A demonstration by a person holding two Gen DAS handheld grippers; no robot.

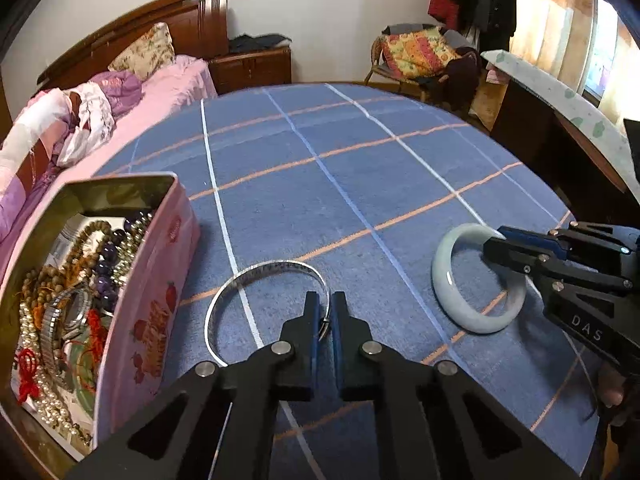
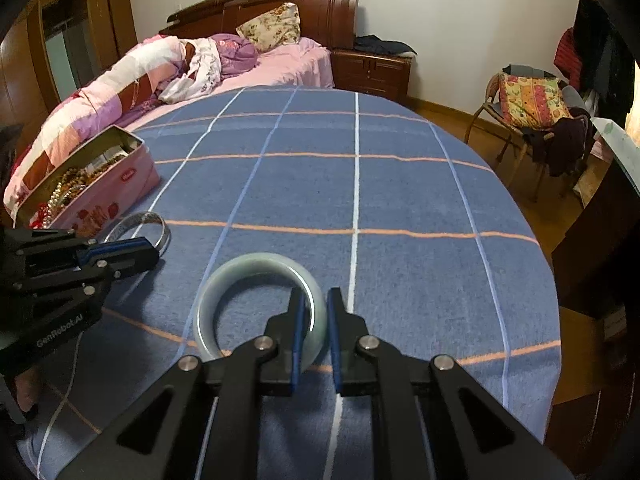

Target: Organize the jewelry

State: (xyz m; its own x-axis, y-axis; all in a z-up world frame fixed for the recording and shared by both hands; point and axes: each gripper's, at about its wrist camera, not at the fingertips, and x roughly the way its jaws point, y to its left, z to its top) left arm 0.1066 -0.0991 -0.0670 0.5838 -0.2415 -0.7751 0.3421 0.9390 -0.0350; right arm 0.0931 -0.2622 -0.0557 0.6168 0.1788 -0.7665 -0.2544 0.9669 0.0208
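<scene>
Left wrist view: left claw [image 1: 325, 312] nips silver bangle [image 1: 256, 280].
Right claw [image 2: 314, 308]: clamps jade bangle [image 2: 224, 284].
Tin [image 1: 160, 264]: awaits both.

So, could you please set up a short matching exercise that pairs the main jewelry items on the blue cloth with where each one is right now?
Things:
1. silver bangle
2. pale green jade bangle
3. bead and pearl strands
4. pink tin

Places:
A. piled inside the tin
B. between the right gripper fingers
C. at the cloth's left edge, lid off
D. between the left gripper fingers

Pairs: 1-D, 2-B, 3-A, 4-C
</scene>
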